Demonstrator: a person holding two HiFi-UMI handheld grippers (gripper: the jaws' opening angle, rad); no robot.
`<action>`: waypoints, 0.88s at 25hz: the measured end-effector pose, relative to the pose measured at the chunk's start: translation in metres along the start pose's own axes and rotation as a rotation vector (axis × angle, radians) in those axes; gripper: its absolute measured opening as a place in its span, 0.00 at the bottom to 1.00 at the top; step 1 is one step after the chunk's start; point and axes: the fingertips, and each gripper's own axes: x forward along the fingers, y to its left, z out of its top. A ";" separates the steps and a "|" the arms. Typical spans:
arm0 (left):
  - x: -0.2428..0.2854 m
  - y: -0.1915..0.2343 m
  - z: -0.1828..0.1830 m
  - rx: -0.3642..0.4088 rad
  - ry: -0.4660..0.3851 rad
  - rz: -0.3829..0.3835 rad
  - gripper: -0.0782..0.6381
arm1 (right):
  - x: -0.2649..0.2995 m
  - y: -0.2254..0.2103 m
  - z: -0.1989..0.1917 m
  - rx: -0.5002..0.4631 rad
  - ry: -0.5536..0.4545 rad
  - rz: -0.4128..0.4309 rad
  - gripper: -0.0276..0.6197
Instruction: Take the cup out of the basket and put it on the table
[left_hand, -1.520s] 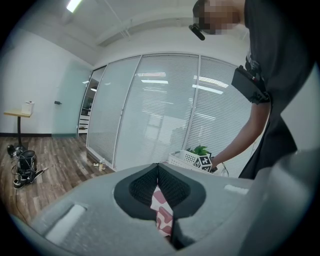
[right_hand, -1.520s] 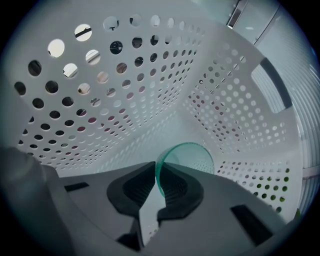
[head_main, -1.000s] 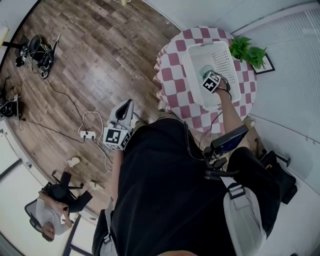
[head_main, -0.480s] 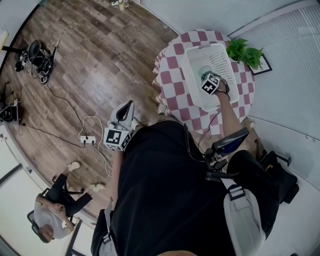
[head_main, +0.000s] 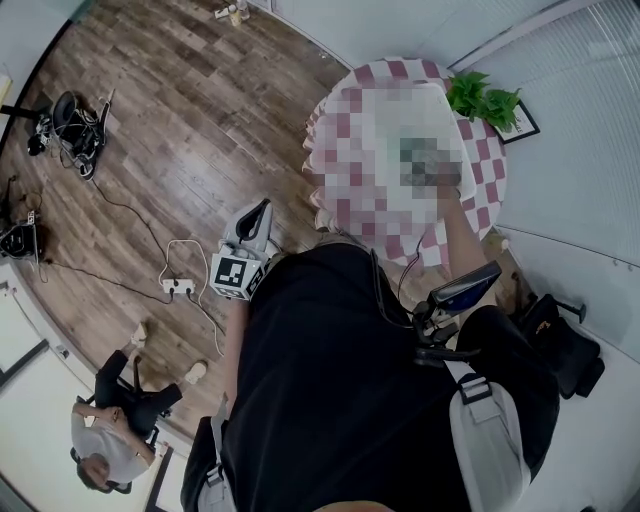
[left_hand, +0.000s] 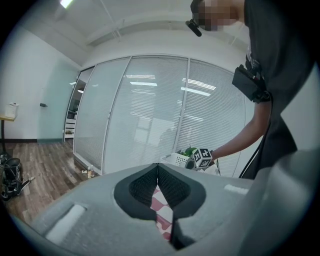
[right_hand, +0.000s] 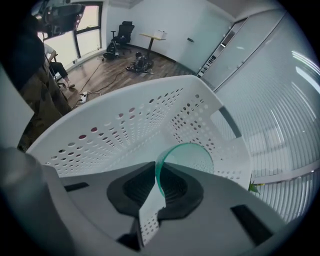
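Observation:
A clear green cup (right_hand: 192, 157) hangs inside the white perforated basket (right_hand: 125, 125). My right gripper (right_hand: 156, 172) points steeply down into the basket and is shut on the cup's rim, one pad inside and one outside. In the head view a mosaic patch covers the basket and that gripper on the round checkered table (head_main: 490, 170). My left gripper (head_main: 258, 212) is shut and empty, held over the wooden floor left of the table. In the left gripper view, the left gripper (left_hand: 158, 172) faces the basket (left_hand: 177, 159) and the right gripper's marker cube (left_hand: 202, 157).
A potted plant (head_main: 483, 97) and a small picture frame (head_main: 520, 122) stand at the table's far right. A power strip with cables (head_main: 178, 287) lies on the floor. A person sits on a chair (head_main: 110, 430) at the lower left. Blind-covered glass walls stand behind the table.
Across the earlier frames the right gripper's marker cube crept up the picture above the basket. The patch now hides it. The left gripper has stayed put.

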 end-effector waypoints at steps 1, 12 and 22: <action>0.001 -0.001 0.000 0.003 0.002 -0.007 0.12 | -0.003 -0.001 0.000 0.001 -0.004 -0.005 0.10; 0.005 -0.006 -0.001 0.015 0.010 -0.061 0.12 | -0.035 -0.011 0.006 0.015 -0.033 -0.084 0.10; 0.006 -0.006 -0.001 0.016 0.010 -0.098 0.12 | -0.069 -0.024 0.030 0.025 -0.084 -0.164 0.10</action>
